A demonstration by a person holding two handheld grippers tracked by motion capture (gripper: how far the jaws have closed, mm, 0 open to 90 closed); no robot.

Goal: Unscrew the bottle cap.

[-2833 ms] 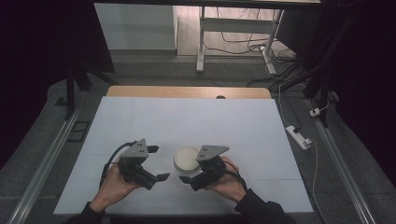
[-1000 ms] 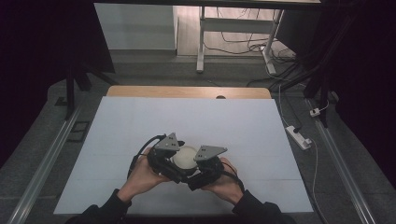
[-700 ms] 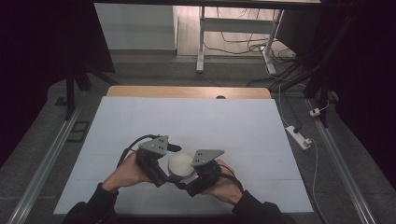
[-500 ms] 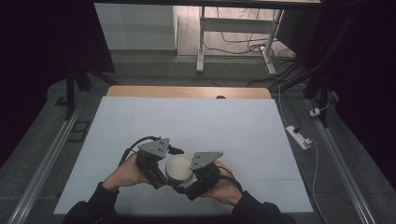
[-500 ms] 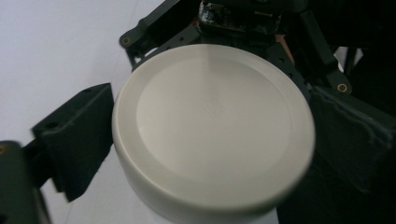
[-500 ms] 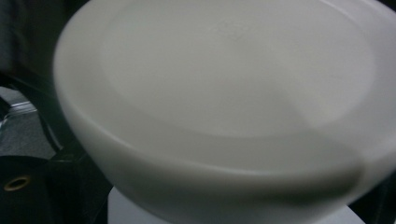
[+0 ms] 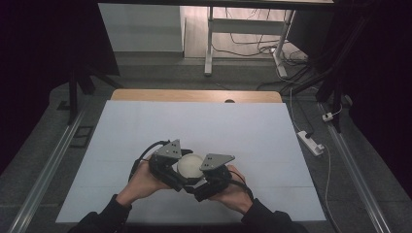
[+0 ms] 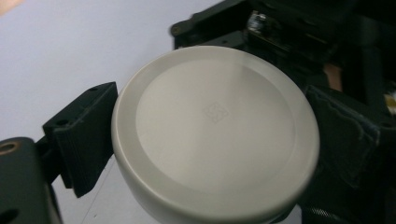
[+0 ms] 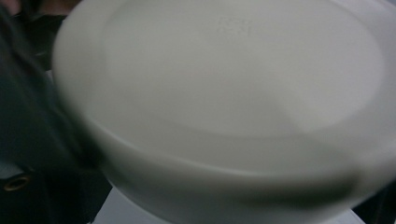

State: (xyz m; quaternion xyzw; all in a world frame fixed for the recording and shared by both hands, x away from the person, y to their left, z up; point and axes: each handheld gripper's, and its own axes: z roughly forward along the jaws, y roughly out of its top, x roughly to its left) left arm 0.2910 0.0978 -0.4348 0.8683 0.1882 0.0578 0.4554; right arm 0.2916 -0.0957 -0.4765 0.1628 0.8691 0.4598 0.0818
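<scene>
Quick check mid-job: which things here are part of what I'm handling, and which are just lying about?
In the job:
- white round lid
- left gripper
- right gripper

Lying about:
- power strip on the floor, right of the table
- white table frame beyond the table
- floor cables

Round white container, low and squat, smooth matte plastic. Flat top face with shallow raised rim ring, small square embossed mark at centre. Top face up, slightly tilted. Sits lower centre of high view, near front edge. In left gripper view it spans centre of frame; right gripper view blurred, close.
</scene>
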